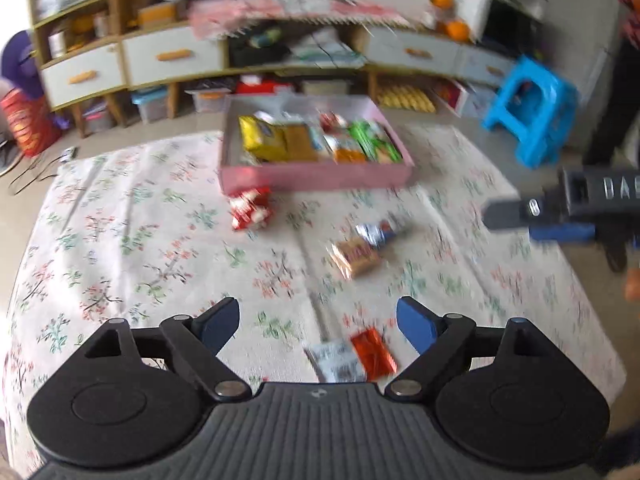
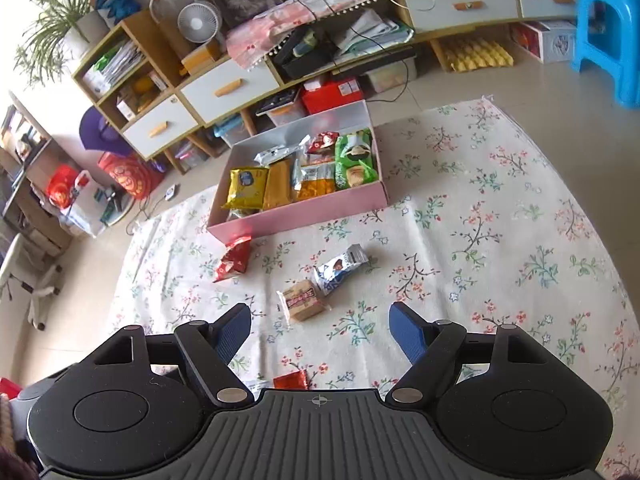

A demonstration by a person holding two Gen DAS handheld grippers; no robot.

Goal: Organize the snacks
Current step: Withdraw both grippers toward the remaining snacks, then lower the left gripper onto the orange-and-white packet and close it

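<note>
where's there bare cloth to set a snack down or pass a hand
Free: the floral cloth right of the pink box and silver packet. Crowded: the strip from the red packet to the brown biscuit pack, and inside the box.

Both cameras sit just behind their own tool, looking forward and steeply down along its two fingers. The left wrist view, blurred, faces the pink box (image 1: 316,178) head-on from across the floral cloth (image 1: 120,216), with the right tool (image 1: 532,216) entering at its right edge. The right wrist view sees the pink box (image 2: 304,216) from a similar distance, turned slightly askew. Both share the box, the loose snack packets before it, the cabinet behind it and the blue stool beside it.
</note>
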